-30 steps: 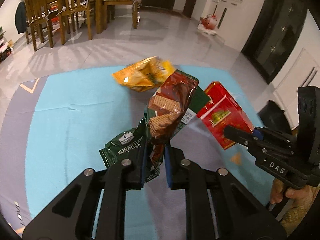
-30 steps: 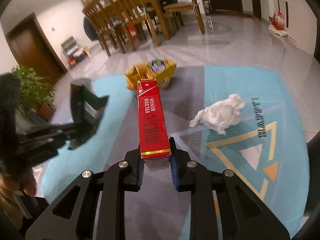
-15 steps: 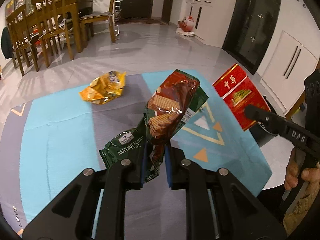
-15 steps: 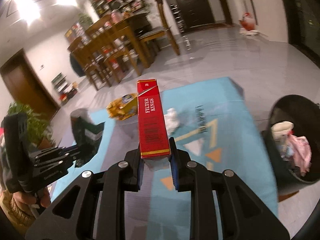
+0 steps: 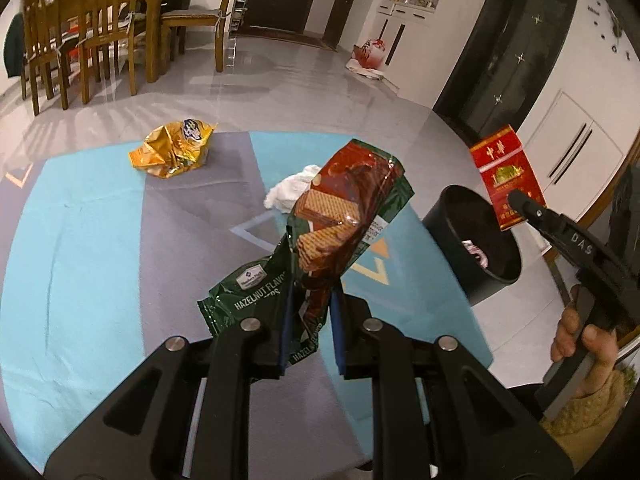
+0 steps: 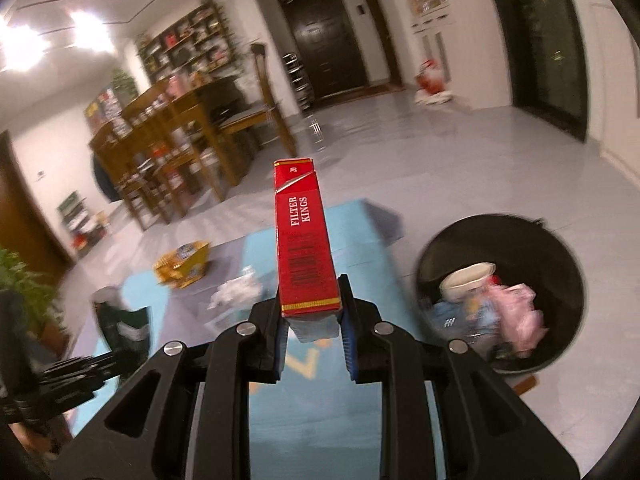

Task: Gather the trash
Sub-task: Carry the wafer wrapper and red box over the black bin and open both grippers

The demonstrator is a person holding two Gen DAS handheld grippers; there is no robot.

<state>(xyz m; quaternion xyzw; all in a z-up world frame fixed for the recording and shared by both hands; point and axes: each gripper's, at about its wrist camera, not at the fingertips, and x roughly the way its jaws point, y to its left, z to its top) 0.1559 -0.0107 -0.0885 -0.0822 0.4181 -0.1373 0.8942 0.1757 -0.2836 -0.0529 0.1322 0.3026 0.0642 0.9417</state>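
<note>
Left gripper (image 5: 310, 330) pinching the light, limp wrapper (image 5: 340, 220) by its lower end; right gripper (image 6: 312, 326) clamped across the stiff carton (image 6: 306, 240) base

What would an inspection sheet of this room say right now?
Surface: blue and grey floor mat on grey tiles.
Job's things: black bin, partly filled; red cigarette pack; green wafer wrapper.
Clutter: yellow snack bag and crumpled tissue lying on the mat.
Grippers: left hand-held gripper shut on the wrapper; right hand-held gripper shut on the pack.
Cables: nothing seen.
Surroundings: wooden chairs, dark door.
</note>
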